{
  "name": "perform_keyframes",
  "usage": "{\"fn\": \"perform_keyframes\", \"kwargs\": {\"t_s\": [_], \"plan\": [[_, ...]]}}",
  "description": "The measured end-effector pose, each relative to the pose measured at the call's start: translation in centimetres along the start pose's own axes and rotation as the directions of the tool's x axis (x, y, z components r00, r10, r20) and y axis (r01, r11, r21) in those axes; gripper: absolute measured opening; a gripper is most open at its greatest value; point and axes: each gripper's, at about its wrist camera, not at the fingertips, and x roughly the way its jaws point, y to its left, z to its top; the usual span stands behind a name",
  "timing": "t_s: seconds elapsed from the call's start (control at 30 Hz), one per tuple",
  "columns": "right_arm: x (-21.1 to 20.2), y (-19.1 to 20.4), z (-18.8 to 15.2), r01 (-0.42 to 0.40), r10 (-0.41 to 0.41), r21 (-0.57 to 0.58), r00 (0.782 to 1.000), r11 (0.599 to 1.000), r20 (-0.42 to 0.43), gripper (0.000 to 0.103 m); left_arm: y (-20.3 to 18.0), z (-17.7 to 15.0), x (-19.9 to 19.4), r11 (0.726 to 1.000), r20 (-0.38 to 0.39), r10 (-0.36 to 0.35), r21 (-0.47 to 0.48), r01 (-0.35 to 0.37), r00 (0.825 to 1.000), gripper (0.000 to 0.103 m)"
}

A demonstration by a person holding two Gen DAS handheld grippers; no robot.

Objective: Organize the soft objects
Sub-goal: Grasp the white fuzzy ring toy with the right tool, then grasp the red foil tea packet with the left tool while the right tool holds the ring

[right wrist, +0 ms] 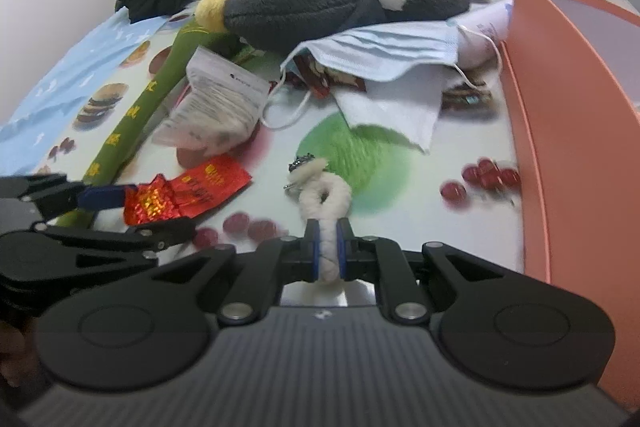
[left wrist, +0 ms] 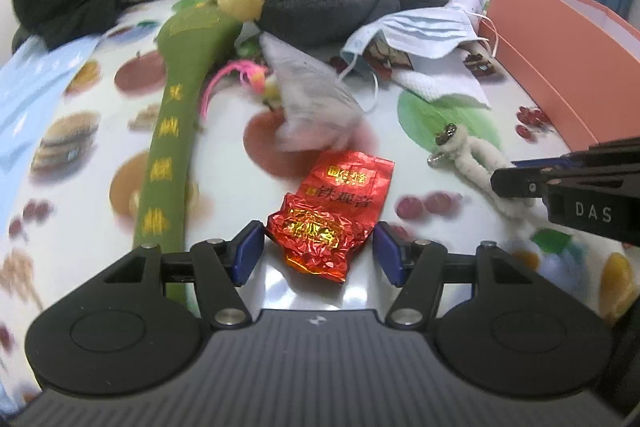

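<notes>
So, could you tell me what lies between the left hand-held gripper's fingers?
The red foil packet, its crumpled end between the open left hand-held gripper, in the left wrist view.

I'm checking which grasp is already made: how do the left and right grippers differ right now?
The left gripper is open, its blue pads either side of the crumpled red foil tea packet without squeezing it. The right gripper is shut on the white fuzzy keychain, pads pressed into its body. The left one faces the packet; the right sits nearer the orange box. Both are low over the fruit-print tablecloth.
</notes>
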Motion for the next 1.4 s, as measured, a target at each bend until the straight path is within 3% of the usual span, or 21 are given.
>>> {"fn": "perform_keyframes", "kwargs": {"t_s": [0.17, 0.27, 0.5, 0.57, 0.63, 0.7, 0.87, 1.07, 1.17, 1.23, 1.4], "plan": [[-1.6, -0.2, -1.9, 0.013, -0.013, 0.018, 1.000, 1.000, -0.001, 0.012, -0.8, -1.4, -1.3, 0.998, -0.021, 0.011, -0.064, -0.012, 1.000, 0.067], [-2.4, -0.3, -2.9, 0.021, -0.021, 0.033, 1.000, 0.999, -0.002, 0.012, -0.9, -1.9, -1.9, 0.993, -0.034, -0.024, -0.117, 0.020, 0.999, 0.067], [-3.7, -1.1, -4.6, -0.004, 0.004, 0.080, 1.000, 0.997, 0.003, 0.016, -2.1, -2.2, -2.6, 0.994, -0.043, -0.093, -0.052, 0.091, 0.995, 0.078], [-3.7, -1.4, -4.7, -0.001, 0.001, 0.090, 1.000, 0.996, 0.002, 0.022, -2.1, -2.1, -2.7, 0.995, -0.038, -0.100, -0.025, 0.099, 0.994, 0.078], [-3.6, -1.5, -4.7, 0.007, -0.008, 0.084, 1.000, 0.996, 0.010, 0.044, -2.0, -1.8, -2.7, 0.992, -0.035, -0.125, -0.002, 0.125, 0.991, 0.079], [-3.5, -1.5, -4.7, 0.015, -0.017, 0.057, 1.000, 0.998, 0.025, 0.052, -2.0, -1.6, -2.7, 0.990, -0.030, -0.141, 0.029, 0.142, 0.990, 0.079], [-2.7, -1.3, -4.4, -0.017, 0.017, -0.006, 0.999, 1.000, 0.036, 0.052, -2.4, -1.0, -2.0, 0.980, -0.036, -0.143, 0.137, 0.146, 0.989, 0.079], [-1.8, -1.1, -3.9, -0.001, 0.004, -0.082, 0.999, 0.997, 0.040, 0.050, -2.3, -0.3, -1.8, 0.969, -0.033, -0.150, 0.196, 0.153, 0.988, 0.079], [-1.6, -1.2, -3.9, 0.008, -0.005, -0.095, 0.999, 0.995, 0.037, 0.039, -2.0, -0.2, -1.7, 0.964, -0.041, -0.167, 0.201, 0.172, 0.985, 0.079], [-1.7, -1.3, -3.9, 0.008, -0.004, -0.099, 0.999, 0.995, 0.037, 0.023, -2.0, -0.2, -1.5, 0.959, -0.049, -0.174, 0.218, 0.181, 0.984, 0.079], [-2.0, -1.6, -3.9, 0.015, -0.012, -0.080, 0.999, 0.997, 0.034, 0.018, -2.1, -0.2, -1.0, 0.947, -0.043, -0.214, 0.236, 0.218, 0.976, 0.079]]}}
